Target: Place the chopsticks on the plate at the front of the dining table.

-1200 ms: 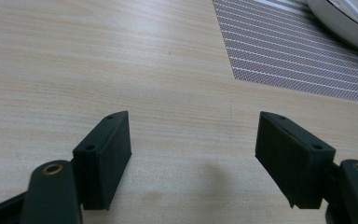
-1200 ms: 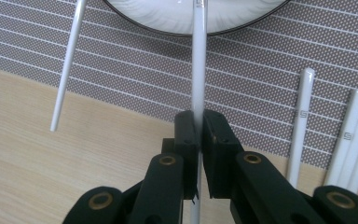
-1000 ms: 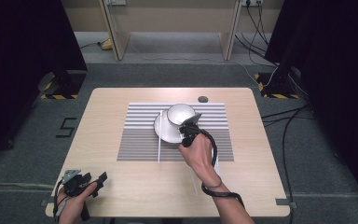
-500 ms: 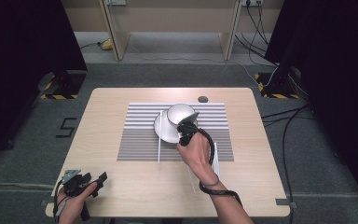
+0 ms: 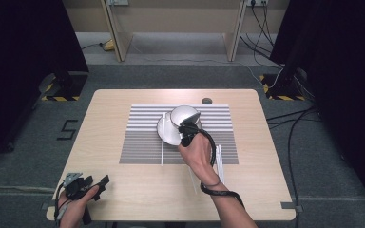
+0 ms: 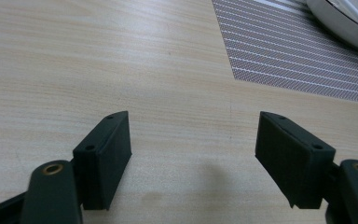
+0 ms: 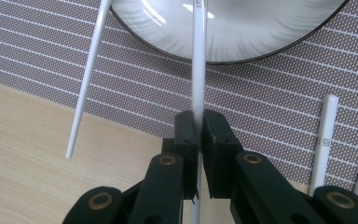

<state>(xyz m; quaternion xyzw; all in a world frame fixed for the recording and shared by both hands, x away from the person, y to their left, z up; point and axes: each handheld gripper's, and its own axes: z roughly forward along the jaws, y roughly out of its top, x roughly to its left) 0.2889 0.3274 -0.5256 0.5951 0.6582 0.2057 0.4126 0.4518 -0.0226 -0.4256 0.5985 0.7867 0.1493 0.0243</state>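
right black two-jaw gripper (image 7: 198,135) clamped tight on a thin white plastic chopstick (image 7: 198,65), the stick pinched between both pads and running straight ahead of the jaws so its far end lies over the white glossy round bowl with dark rim (image 7: 223,32); in the high view the same gripper (image 5: 186,129) sits at the near edge of the bowl (image 5: 183,116), which stands on a white saucer (image 5: 164,130) on the grey-and-white striped woven placemat (image 5: 142,149). A second white chopstick (image 7: 87,79) slants off to the gripper's left, its near tip hanging past the mat edge over the pale wooden table (image 7: 37,163); two more white sticks (image 7: 324,144) lie on the mat to the gripper's right. Left black gripper (image 6: 193,158) wide, nothing between the jaws, parked low over bare table, well apart from the bowl, at the table's near left corner in the high view (image 5: 83,185). Likely step: laying the held stick across the bowl rim. To do it well, keep the stick level, lower until it bears on the rim, line it up beside its mate, only then ease the jaws apart and back out along the stick's line so it doesn't roll. Writing: small grey marks printed near the ends of the right-hand sticks, too small to read; a dark "5" on the floor left of the table (image 5: 68,129)
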